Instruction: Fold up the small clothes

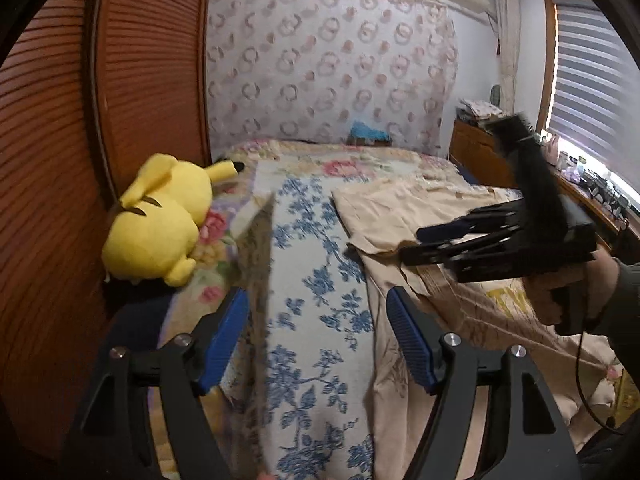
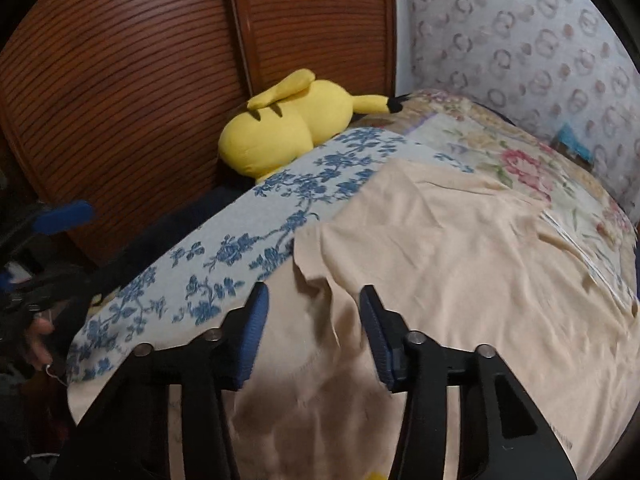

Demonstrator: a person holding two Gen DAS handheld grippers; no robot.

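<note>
a: where's the garment rn?

b: beige garment (image 2: 460, 248) lies spread on the bed (image 2: 532, 160), over the white cloth w/ blue flowers (image 2: 248, 248). a yellow print shows on it in the left wrist view, low right. its near edge is rumpled, one flap turned up just ahead of the right gripper.

a: left gripper?

b: left gripper (image 1: 316, 336) has its jaws spread wide, blue pads apart. nothing pinched btwn them; only the blue-flower cloth shows in the gap. a blurred brownish strip runs up past the left pad, can't tell what it is.

a: and the right one?

b: right gripper (image 2: 314, 334) hangs over the garment's near edge, pointing down at it. jaws partly apart w/ beige fabric seen btwn the pads, but the pads aren't pressing on it, so not gripping. from the left wrist view it's at the right side, above the garment, a hand (image 1: 600, 280) on its grip and a black furry strip (image 1: 528, 168) sticking up behind it.

a: other stuff?

b: yellow plush toy (image 1: 160, 220) at the far-left side of the bed, against the brown slatted doors (image 1: 60, 160). patterned headboard cover (image 1: 328, 72) at the back, a small blue item (image 1: 368, 132) at its foot. window blind (image 1: 592, 80) far right.
</note>
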